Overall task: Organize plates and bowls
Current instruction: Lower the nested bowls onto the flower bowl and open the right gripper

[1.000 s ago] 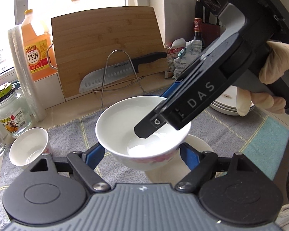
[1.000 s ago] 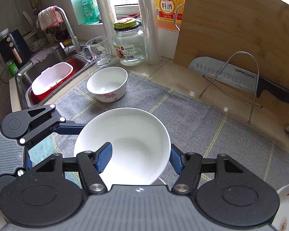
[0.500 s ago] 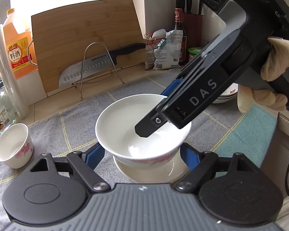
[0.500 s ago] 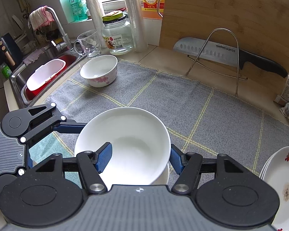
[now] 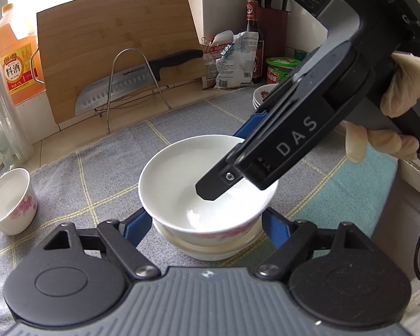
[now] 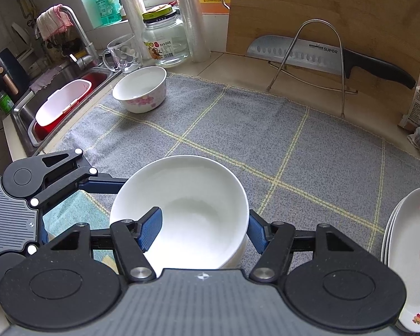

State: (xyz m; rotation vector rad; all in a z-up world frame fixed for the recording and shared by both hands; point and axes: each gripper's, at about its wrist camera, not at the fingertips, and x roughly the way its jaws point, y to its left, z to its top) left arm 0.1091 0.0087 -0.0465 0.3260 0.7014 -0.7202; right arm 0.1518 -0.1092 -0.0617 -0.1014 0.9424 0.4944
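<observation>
Where the grippers meet: a white bowl (image 5: 182, 184) sits nested in a lower dish (image 5: 210, 252), on a grey checked cloth (image 6: 266, 140) over the counter (image 6: 238, 64).
Left gripper (image 5: 205, 224): its blue pads pinch the bowl from either side, low on its wall.
Right gripper (image 6: 204, 232): jaws opening; one finger reaches inside the bowl, the other stands outside its rim, with the wall between them and no squeeze visible.
Hand (image 5: 400, 89): gloved, wrapped around the right gripper's handle.
Small bowl (image 6: 140, 92): pink-flowered, well ahead and left of the right gripper, at the cloth's far edge.
Plates (image 6: 406, 252): stacked just right of the right gripper.
Knife (image 5: 120, 89): far ahead of the left gripper, on a wire stand against a cutting board.
</observation>
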